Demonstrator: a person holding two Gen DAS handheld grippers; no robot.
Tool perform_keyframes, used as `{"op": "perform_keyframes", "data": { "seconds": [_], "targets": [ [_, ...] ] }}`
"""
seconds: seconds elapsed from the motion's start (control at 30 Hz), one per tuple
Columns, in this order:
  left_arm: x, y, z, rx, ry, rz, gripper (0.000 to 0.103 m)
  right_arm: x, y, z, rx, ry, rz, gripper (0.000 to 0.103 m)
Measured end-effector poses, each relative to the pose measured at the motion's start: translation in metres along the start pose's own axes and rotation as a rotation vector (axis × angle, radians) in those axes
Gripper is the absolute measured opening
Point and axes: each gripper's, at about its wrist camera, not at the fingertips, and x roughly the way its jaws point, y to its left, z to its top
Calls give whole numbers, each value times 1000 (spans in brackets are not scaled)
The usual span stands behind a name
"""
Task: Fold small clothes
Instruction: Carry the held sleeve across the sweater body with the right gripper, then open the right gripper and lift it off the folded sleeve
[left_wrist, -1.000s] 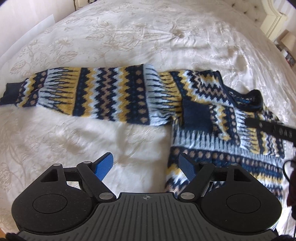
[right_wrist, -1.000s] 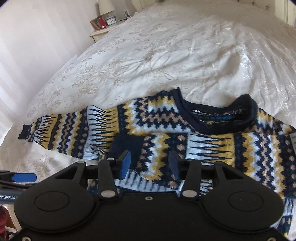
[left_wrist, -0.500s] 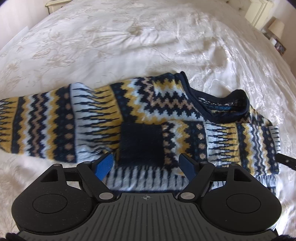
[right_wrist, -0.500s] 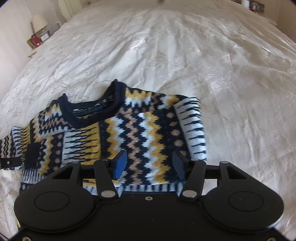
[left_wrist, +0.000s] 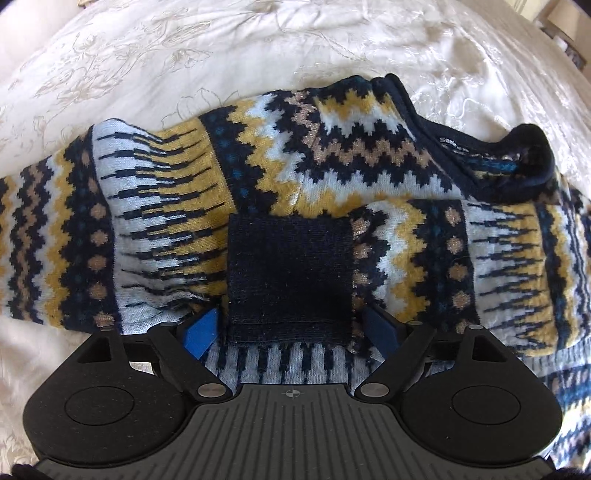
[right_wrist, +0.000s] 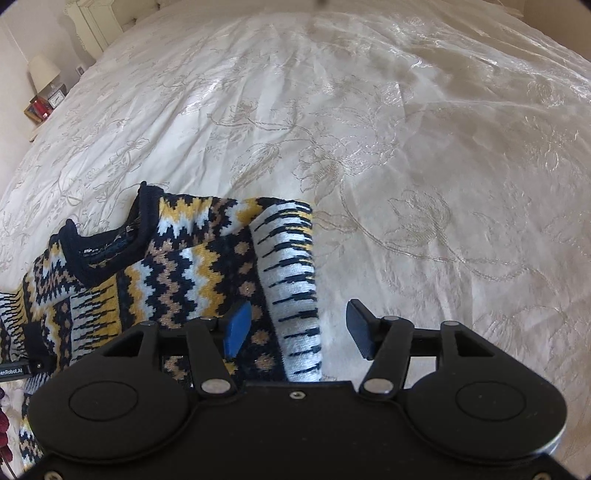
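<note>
Patterned sweater (left_wrist: 332, 177) lies on the bed (left_wrist: 147, 55), filling mid-frame. Neck label (left_wrist: 448, 141) starts "San", rest too small to read. Left claw (left_wrist: 291, 332) just widened, released, straddling the navy cuff (left_wrist: 290, 273). Right claw (right_wrist: 299, 328) released over the sweater's edge; "enRobot.AI" tag (right_wrist: 13, 370) at lower left.

A wide bed fills the room, spread with a cream bedspread (right_wrist: 369, 155) embroidered with flowers, shining in daylight. Far left stands a nightstand (right_wrist: 35, 127) with a lamp (right_wrist: 43, 71), beside a white headboard (right_wrist: 98, 26).
</note>
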Motion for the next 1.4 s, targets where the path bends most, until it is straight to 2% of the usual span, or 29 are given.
{"op": "perform_keyframes", "data": {
  "seconds": [0.23,0.4,0.43,0.5,0.63,0.73,0.77,0.8,0.83,0.87,0.93,1.03,1.1,1.17,1.3,1.4],
  "targets": [
    [4,-5,2,-1,5,29,93,22,-16,8,59,10,38,63],
    [5,-6,3,-2,10,27,94,34,-10,14,59,14,71,62],
    [5,-6,3,-3,10,27,95,36,-8,15,59,18,82,59],
    [7,-5,4,-4,8,28,95,37,2,16,31,29,103,15],
    [8,-6,2,-7,4,27,95,25,26,18,-105,16,-10,14],
    [9,-7,2,-11,4,24,98,28,18,19,-72,43,-47,15],
    [9,-7,2,-14,4,20,100,31,16,19,-60,50,-47,18],
    [10,-7,2,-15,7,14,101,31,15,19,-51,50,-35,27],
    [10,-7,3,-15,9,11,102,29,17,20,-44,44,-36,29],
    [11,-7,4,-18,11,9,102,26,17,21,-41,33,-41,46],
    [11,-5,5,-23,12,-3,102,12,21,22,-36,-6,-43,66],
    [6,2,3,-25,-5,-49,102,-12,29,20,-48,-60,-39,73],
    [0,9,0,-20,-23,-83,102,-29,38,17,-63,-91,-33,84],
    [-11,16,-7,-18,-50,-113,102,-44,45,12,-80,-116,-20,87],
    [-37,32,-25,-58,-90,-132,102,-69,66,-3,-115,-146,8,102],
    [-58,52,-40,-99,-116,-143,102,-82,83,-20,-135,-138,49,103]
  ]
}}
